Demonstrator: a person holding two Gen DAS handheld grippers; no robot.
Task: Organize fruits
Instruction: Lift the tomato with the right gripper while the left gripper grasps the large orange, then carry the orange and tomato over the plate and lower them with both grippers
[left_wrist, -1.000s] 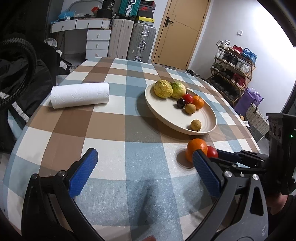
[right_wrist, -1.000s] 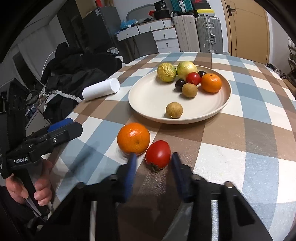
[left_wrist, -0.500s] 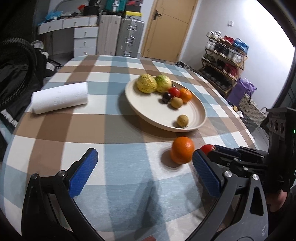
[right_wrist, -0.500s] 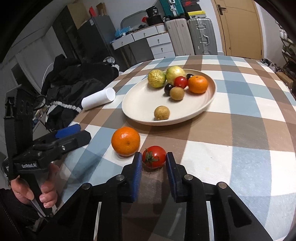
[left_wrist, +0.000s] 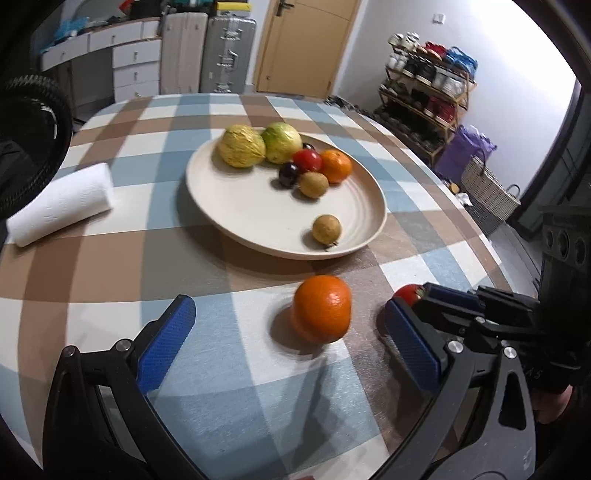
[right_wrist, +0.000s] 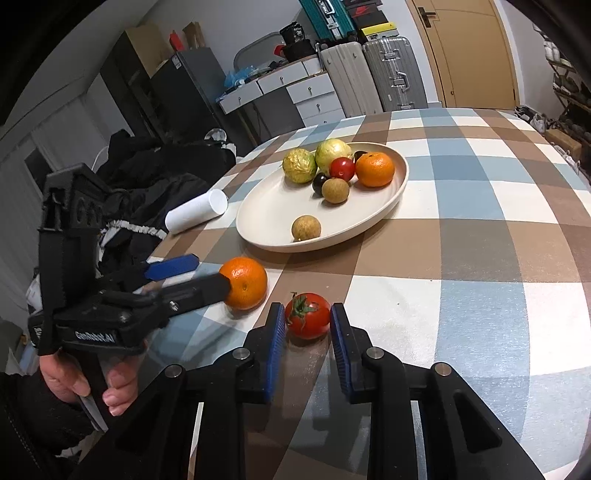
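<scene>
An orange (left_wrist: 321, 308) lies on the checked tablecloth between the wide-apart fingers of my open left gripper (left_wrist: 288, 310). Neither blue pad touches it. Just right of it sits a red tomato (right_wrist: 308, 319) with a green stem. My right gripper (right_wrist: 307, 328) has closed in on the tomato, a pad against each side, and the tomato still rests on the cloth. In the left wrist view the tomato (left_wrist: 406, 293) peeks out behind the right gripper (left_wrist: 432, 299). Beyond stands a cream plate (left_wrist: 258, 210) (right_wrist: 273, 210) holding several fruits.
A white paper towel roll (left_wrist: 61, 203) (right_wrist: 195, 210) lies left of the plate. Dark clothing (right_wrist: 147, 173) is piled past the table's left edge. Suitcases (left_wrist: 207, 51), drawers and a shoe rack (left_wrist: 428, 96) stand beyond the round table.
My left gripper has moved forward, so the orange now sits between its fingers. The right gripper's fingers have narrowed from a wider gap to pinch the tomato.
</scene>
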